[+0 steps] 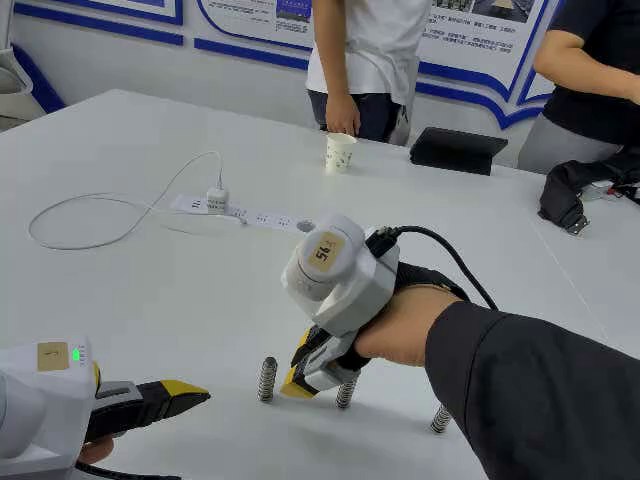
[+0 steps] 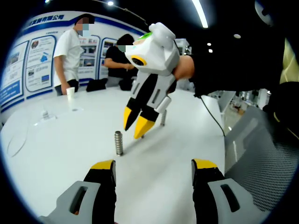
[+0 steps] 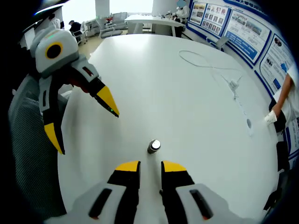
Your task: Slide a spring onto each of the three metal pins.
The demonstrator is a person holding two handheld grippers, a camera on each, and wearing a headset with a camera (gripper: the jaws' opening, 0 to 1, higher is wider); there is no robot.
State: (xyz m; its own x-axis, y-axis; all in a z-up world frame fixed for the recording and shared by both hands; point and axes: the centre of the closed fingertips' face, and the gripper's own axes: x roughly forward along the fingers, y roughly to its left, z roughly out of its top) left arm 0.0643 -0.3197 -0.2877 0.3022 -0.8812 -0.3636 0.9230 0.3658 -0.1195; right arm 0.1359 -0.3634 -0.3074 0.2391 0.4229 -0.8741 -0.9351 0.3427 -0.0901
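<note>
Three upright pins stand in a row on the white table (image 1: 150, 290), each with a coiled spring around it: the left spring (image 1: 267, 379), the middle spring (image 1: 346, 391) and the right spring (image 1: 441, 418). My right gripper (image 1: 297, 386) points down between the left and middle ones. Its jaws are a little apart with nothing between them, and just ahead of the right gripper (image 3: 151, 167) is the pin top (image 3: 154, 146). My left gripper (image 1: 195, 397) hovers low at the left, and the left gripper (image 2: 154, 165) is wide open and empty, facing the left spring (image 2: 118, 142).
A white power strip (image 1: 240, 212) with a looping cable (image 1: 90, 215) lies mid-table. Behind it are a paper cup (image 1: 340, 152), a black case (image 1: 456, 150) and a black bag (image 1: 585, 190). Two people (image 1: 365, 50) stand at the far edge.
</note>
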